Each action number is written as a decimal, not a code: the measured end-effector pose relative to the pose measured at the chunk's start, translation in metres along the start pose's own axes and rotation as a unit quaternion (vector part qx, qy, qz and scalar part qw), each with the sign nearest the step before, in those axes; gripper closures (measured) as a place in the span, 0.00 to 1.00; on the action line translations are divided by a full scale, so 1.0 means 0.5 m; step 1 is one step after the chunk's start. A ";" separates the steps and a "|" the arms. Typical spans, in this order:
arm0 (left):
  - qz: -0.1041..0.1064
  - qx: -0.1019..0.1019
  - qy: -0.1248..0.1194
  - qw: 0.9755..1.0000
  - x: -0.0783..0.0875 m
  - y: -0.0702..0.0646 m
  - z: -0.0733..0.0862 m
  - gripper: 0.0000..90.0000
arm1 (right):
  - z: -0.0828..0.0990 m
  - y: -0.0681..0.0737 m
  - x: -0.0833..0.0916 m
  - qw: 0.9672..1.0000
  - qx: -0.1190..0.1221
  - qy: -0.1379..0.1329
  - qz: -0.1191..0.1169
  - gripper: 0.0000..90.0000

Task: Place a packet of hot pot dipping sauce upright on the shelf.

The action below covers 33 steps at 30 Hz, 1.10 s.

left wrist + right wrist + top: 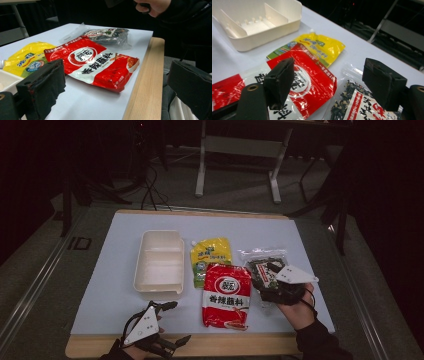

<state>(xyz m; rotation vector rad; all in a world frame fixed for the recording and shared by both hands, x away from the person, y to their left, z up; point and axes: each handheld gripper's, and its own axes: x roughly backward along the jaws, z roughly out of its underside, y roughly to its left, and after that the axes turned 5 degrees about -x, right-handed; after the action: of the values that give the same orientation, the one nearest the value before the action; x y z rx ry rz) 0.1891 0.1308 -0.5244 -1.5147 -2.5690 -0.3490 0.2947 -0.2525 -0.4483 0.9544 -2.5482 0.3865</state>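
**Right gripper held above the seaweed bag**

The right gripper (pixel 272 277) is held over the clear seaweed bag (pixel 264 265), jaws spread apart with nothing between them. That bag lies just right of the red sauce packet (pixel 226 295). The left gripper (pixel 167 322), jaws likewise apart and empty, is kept left of the packet, near the table's front edge.

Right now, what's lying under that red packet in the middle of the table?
The red packet lies on the pale table top, and its upper edge overlaps the bottom of the yellow pouch. Whatever else might sit beneath it is covered and can't be seen.
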 end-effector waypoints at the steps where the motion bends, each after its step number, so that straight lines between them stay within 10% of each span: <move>1: 0.000 0.002 -0.001 1.000 0.000 0.001 0.000 0.03 | -0.002 -0.003 -0.006 1.000 -0.003 0.000 0.001 0.29; 33: 0.005 0.012 0.002 1.000 -0.001 0.005 0.002 0.03 | 0.026 -0.080 -0.178 0.993 -0.064 0.099 -0.022 0.35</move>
<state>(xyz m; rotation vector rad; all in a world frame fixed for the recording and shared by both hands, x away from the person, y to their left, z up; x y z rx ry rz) 0.1915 0.1317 -0.5253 -1.5162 -2.5529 -0.3182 0.3798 -0.2361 -0.4951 0.8782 -2.3376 0.2864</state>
